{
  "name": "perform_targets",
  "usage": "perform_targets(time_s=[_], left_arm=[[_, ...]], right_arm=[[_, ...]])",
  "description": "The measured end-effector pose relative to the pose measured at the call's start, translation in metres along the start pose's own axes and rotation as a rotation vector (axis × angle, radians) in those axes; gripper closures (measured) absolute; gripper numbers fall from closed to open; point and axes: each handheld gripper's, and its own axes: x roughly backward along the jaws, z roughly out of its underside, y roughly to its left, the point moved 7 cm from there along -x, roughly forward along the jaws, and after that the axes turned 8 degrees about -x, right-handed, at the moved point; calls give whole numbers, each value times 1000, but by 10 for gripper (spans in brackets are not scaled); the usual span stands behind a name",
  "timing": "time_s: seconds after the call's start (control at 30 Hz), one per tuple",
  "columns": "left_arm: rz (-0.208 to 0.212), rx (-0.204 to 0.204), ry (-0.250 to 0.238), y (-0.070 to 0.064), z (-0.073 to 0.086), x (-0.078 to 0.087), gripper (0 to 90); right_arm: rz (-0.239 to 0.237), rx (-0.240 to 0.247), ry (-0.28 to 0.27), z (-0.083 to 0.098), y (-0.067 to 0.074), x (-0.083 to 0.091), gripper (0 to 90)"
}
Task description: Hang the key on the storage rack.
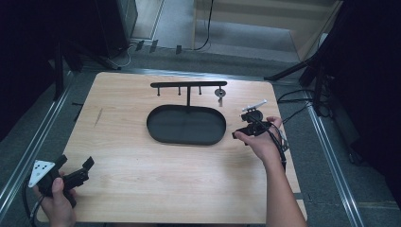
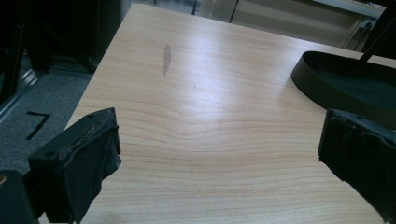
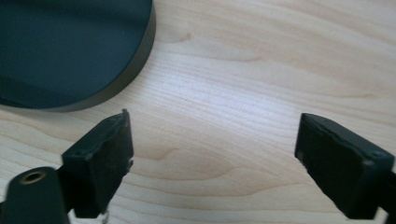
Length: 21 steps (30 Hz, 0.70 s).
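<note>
Right gripper [image 3: 212,154], jaws wide apart with nothing between them, low over bare tabletop [image 1: 142,161] just right of the black oval tray [image 1: 186,125] beneath its hook rack [image 1: 188,85]; left gripper [image 2: 219,154], likewise open and empty, parked at near-left corner, apparently idle.

My left hand [image 1: 56,196] sits low at the near left corner, wrapped around the left gripper [image 1: 78,171], which points up and to the right; in its own view the jaws stand wide apart with nothing between them. My right forearm runs up from the bottom edge, and the right hand [image 1: 261,140] holds the right gripper [image 1: 242,134] aimed leftward, I think (it is small and dark from above). Its jaws gape wide, bare.
</note>
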Motion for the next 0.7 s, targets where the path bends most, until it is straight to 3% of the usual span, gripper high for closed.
perform_targets(time_s=[0.07,0.1,0.2,0.23,0.37,0.4,0.57,0.7], left_arm=[[0,0,0,0,0,0,0],[-1,-4,1,0,0,0,0],[-1,-6,0,0,0,0,0],[-2,-6,1,0,0,0,0],[-2,-9,0,0,0,0,0],[-3,-10,1,0,0,0,0],[-4,-11,2,-1,0,0,0],[-5,-15,2,-1,0,0,0]], right_arm=[[-10,-6,-6,4,-1,-2,52],[-18,-20,-15,14,-4,-8,10],[-21,-24,-35,24,-8,-12,0],[-44,-23,-87,33,-10,-14,0],[-69,-44,-175,48,-15,-15,0],[-69,-44,-175,48,-15,-15,0],[-80,-109,-324,70,-28,-11,0],[-96,-155,-370,87,-38,-10,0]])
